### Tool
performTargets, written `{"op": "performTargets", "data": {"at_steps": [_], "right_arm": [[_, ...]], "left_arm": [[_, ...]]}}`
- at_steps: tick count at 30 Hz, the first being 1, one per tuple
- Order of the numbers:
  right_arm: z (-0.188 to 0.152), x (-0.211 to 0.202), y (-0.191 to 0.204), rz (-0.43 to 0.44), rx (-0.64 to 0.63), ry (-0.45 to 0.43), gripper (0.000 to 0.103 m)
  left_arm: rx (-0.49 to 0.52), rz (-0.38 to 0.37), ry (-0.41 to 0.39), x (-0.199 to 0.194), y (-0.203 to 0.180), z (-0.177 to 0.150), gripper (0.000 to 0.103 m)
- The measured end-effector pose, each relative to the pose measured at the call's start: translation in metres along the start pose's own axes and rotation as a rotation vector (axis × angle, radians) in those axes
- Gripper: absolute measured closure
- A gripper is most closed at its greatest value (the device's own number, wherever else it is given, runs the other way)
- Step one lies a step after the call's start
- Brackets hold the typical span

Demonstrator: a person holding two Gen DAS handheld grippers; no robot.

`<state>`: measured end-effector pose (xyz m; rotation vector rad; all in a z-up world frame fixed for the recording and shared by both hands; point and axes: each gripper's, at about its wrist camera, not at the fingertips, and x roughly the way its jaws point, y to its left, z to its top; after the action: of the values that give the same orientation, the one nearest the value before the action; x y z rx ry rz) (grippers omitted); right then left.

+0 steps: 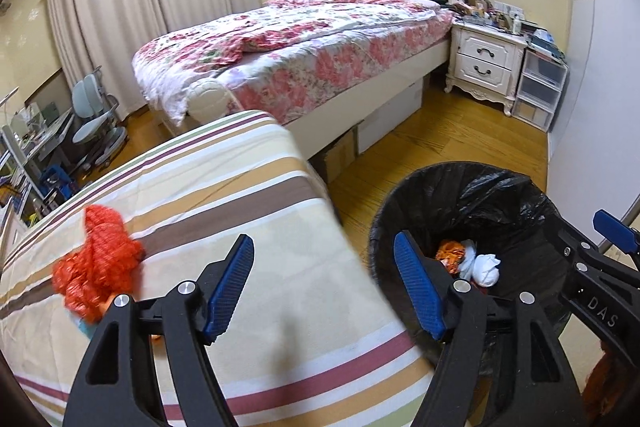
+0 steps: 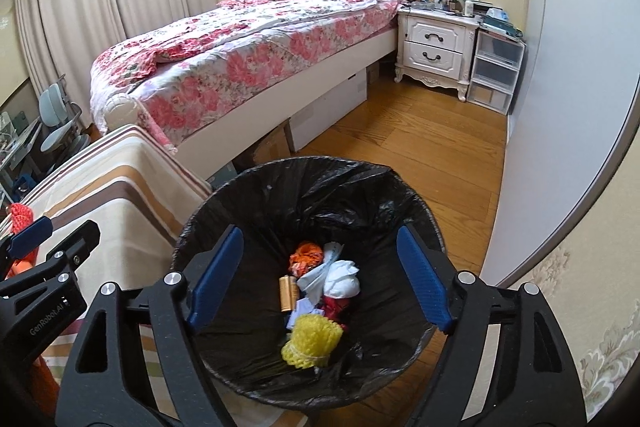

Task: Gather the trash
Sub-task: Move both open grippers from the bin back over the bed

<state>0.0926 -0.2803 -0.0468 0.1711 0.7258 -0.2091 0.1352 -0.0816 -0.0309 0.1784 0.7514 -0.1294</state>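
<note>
A bin with a black liner (image 2: 384, 187) stands on the floor; it also shows in the left wrist view (image 1: 500, 195). Inside lie a yellow mesh net (image 2: 310, 343), a white wad (image 2: 340, 279), an orange scrap (image 2: 306, 255) and a brown tube (image 2: 287, 293). A red mesh net (image 1: 98, 263) lies on the striped cloth (image 1: 240, 195), left of my left gripper. My left gripper (image 1: 324, 287) is open and empty over the cloth's edge beside the bin. My right gripper (image 2: 320, 279) is open and empty directly above the bin.
A bed with a floral quilt (image 2: 240, 55) stands behind, boxes under it. A white nightstand (image 2: 436, 47) and plastic drawers (image 2: 496, 71) stand at the far right by the wall. Wooden floor (image 2: 420, 155) lies between bed and wall. A desk chair (image 1: 96, 115) stands far left.
</note>
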Motion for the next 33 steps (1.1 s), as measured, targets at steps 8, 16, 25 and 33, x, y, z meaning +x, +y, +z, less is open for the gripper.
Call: {"op": "performTargets", "data": {"at_steps": [8,16,25,33], "right_arm": [[-0.011,-0.014,0.05,0.098,-0.069,0.016,0.025],[-0.025,-0.028,0.111,0.195,-0.172,0.03,0.025],[-0.035,-0.03,0.158,0.252,-0.238,0.049,0.025],[-0.041,-0.029,0.177,0.261,-0.27,0.064,0.025]], "left_arm": [[-0.079,0.08,0.003,-0.025,0.052,-0.027,0.032],[-0.159,0.181,0.055,-0.038,0.11,-0.061,0.032],[-0.256,0.241,0.13,-0.025,0.161,-0.074,0.032],[-0.308,0.219,0.185,-0.008,0.175,-0.07,0.032]]}}
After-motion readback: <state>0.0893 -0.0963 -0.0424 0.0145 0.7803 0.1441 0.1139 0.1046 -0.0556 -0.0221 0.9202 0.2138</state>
